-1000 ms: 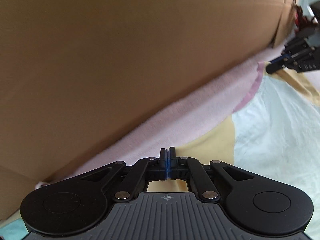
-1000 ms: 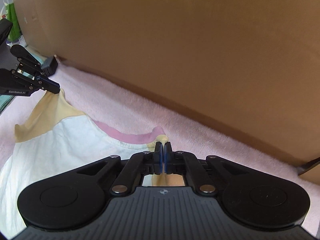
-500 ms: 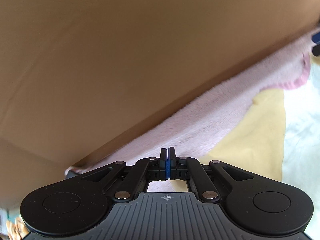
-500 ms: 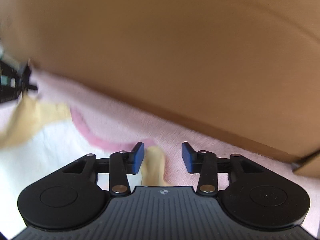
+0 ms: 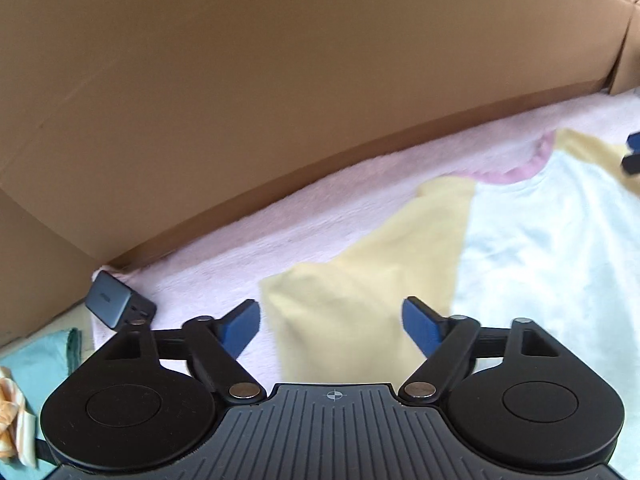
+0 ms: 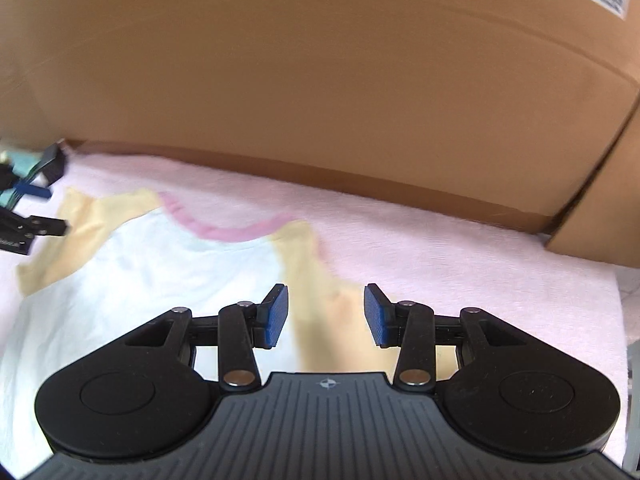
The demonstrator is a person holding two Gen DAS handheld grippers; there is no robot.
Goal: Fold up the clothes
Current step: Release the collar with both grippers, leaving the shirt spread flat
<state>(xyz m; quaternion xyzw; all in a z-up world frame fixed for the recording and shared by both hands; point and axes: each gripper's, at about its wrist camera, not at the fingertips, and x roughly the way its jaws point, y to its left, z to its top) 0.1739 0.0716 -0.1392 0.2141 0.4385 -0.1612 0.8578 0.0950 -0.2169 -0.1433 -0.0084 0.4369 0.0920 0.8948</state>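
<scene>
A small white T-shirt with pale yellow sleeves and a pink neckband (image 6: 152, 272) is lying spread out, front side up, on a fuzzy pink blanket (image 6: 440, 248), its collar pointing toward the big brown cardboard box (image 6: 320, 80) that is standing along the blanket's far edge. The white body is looking fairly flat, with only soft wrinkles, and both yellow sleeves are fanning outward from the shoulders.

The right gripper (image 6: 326, 314) is hovering over one yellow sleeve with its blue-padded fingers (image 6: 276, 316) standing wide apart and gripping nothing. The left gripper (image 5: 331, 326) is hanging over the other sleeve (image 5: 360, 280), its fingers spread even wider and likewise holding nothing; whether either is touching the cloth, I cannot tell.

Off by the corner of the blanket, just beside the box, a dark grey charger block (image 5: 116, 306) is resting. A folded teal cloth (image 5: 36, 356) is lying off the blanket's edge, with something orange-and-white patterned (image 5: 12, 420) beside it.
</scene>
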